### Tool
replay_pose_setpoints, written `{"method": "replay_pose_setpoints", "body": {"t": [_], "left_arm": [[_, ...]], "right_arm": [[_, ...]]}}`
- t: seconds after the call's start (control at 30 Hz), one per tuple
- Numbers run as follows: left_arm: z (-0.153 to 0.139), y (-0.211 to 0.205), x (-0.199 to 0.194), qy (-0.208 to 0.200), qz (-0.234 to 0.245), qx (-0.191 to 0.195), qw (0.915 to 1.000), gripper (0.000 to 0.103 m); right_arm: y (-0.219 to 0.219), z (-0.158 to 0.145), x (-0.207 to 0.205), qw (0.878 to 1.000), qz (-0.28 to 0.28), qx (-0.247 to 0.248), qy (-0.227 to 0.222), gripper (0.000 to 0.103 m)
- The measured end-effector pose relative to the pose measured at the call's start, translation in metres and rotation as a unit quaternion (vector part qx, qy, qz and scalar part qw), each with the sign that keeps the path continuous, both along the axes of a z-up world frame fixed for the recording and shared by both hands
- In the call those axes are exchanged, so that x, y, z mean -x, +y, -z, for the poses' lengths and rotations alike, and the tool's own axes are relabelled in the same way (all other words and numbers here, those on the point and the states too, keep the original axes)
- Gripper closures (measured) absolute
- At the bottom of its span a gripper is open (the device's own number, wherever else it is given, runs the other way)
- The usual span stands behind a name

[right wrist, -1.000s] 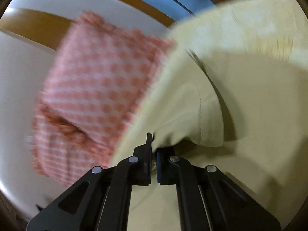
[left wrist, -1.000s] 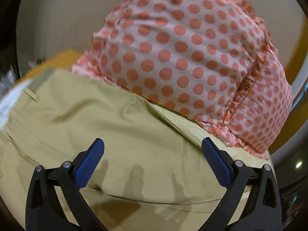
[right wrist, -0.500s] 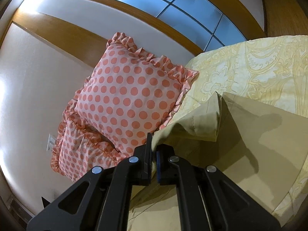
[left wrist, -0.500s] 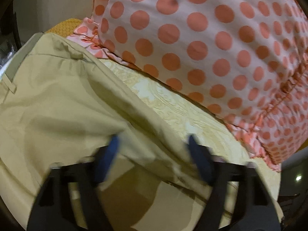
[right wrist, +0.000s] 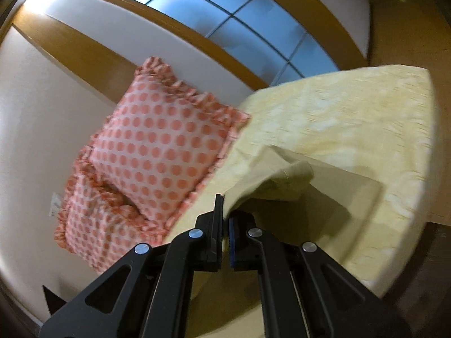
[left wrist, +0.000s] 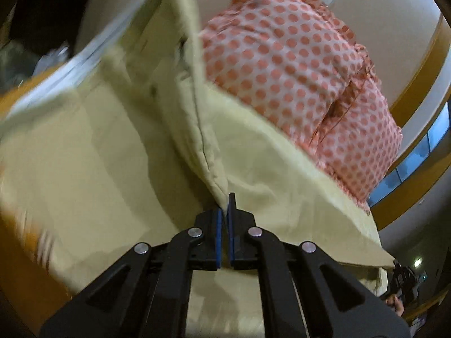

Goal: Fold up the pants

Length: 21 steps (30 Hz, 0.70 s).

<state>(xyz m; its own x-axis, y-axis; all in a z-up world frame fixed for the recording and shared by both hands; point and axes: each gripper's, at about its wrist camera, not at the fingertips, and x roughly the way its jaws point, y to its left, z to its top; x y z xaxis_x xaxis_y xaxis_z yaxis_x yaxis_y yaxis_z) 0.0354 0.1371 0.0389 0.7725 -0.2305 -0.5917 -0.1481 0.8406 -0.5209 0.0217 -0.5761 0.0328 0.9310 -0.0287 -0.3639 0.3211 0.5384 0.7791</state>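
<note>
Fingers of the left gripper (left wrist: 224, 208) are clenched on a seamed edge of the pants (left wrist: 118, 152), the cloth pinched right between the blue pads with a ridge of fabric rising straight away from the tips. Beyond that ridge the khaki cloth spreads to both sides and lies over the bed (left wrist: 377, 278), with its far part lifted and blurred toward the top of the left view, so the garment looks half raised, not flat.

Fingers of the right gripper (right wrist: 224, 211) are likewise clamped on a bunched corner of the pants (right wrist: 282, 177), which comes out of the tips and droops in a loose flap just above the bedspread (right wrist: 352, 112); its shadow falls on the cover underneath, so this corner hangs clear of it.

Judging from this, the fold is only underway: both ends are gripped and lifted, but no layer is laid neatly on another, and the cloth is creased and uneven. What seems left is to carry the held edges over, line them up, set them down and smooth.

A dotted pillow (right wrist: 157, 146) leans against the wall beside the pants, touching the bed's edge
</note>
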Motion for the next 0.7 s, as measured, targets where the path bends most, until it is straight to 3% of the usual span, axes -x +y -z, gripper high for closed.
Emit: {"method": "replay_pose_setpoints", "body": {"t": [0.17,0.23,0.27,0.33,0.37,0.43,0.5,0.57,0.7], "left_arm": [[0.031,-0.008,0.032,0.001,-0.022,0.011,0.9997,0.099],[0.034,-0.014,0.038,-0.009,-0.03,-0.002,0.9995,0.089],[0.033,-0.015,0.042,-0.017,-0.035,-0.006,0.9992,0.086],[0.029,-0.011,0.053,-0.034,-0.037,-0.004,0.9987,0.073],[0.025,-0.01,0.057,-0.043,-0.034,0.0,0.9985,0.07],[0.018,-0.007,0.064,-0.058,-0.041,-0.006,0.9975,0.051],[0.01,-0.004,0.073,-0.071,-0.066,-0.024,0.995,0.034],[0.0,0.004,0.084,-0.099,-0.089,-0.039,0.9903,0.03],[-0.003,0.027,0.09,-0.104,-0.13,-0.045,0.985,0.026]], "right_arm": [[0.001,0.017,0.009,0.998,0.01,0.025,0.052,0.099],[0.002,0.02,0.014,0.996,0.014,0.045,0.079,0.096],[0.003,0.019,0.019,0.995,0.021,0.052,0.081,0.087],[0.0,0.016,0.037,0.993,0.058,0.067,0.079,0.055],[-0.002,0.016,0.043,0.992,0.075,0.071,0.076,0.034],[-0.008,0.018,0.052,0.989,0.102,0.077,0.077,0.033],[-0.015,0.028,0.049,0.989,0.094,0.07,0.085,0.033],[-0.011,0.033,0.044,0.988,0.089,0.09,0.084,0.034],[0.011,0.039,0.028,0.989,0.041,0.119,0.074,0.053]]}}
